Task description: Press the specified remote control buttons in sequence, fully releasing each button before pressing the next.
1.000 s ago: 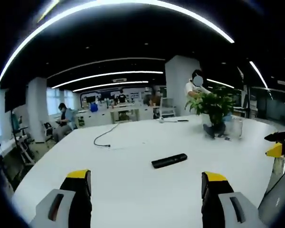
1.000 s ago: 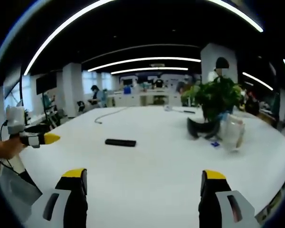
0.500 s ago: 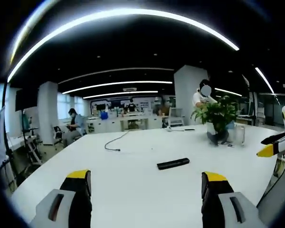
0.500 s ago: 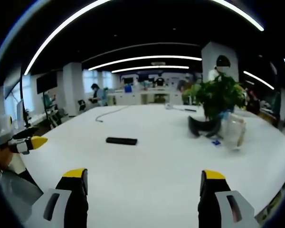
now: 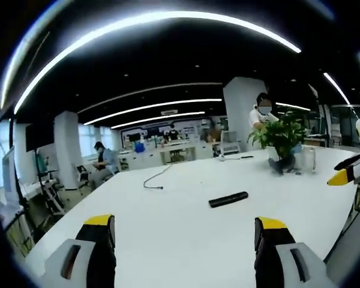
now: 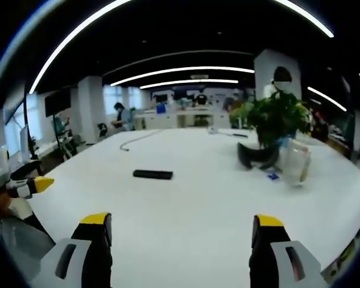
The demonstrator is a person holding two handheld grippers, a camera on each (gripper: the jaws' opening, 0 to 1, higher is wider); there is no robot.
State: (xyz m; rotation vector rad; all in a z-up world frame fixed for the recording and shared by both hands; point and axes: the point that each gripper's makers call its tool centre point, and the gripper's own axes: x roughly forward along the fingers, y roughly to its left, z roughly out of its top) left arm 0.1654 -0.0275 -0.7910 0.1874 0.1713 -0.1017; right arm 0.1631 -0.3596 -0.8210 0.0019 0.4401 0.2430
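Black, the remote lay mid-surface, well beyond my left hand-held gripper and right hand-held gripper, both open and empty; no press seemed begun.

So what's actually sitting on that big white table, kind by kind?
Flat black rectangular remote control: 1
Green leafy potted plant: 1
Clear glass jar: 1
Thin black cable: 1
Total: 4. A small blue item and dark shape lie by the plant, too blurred to name.
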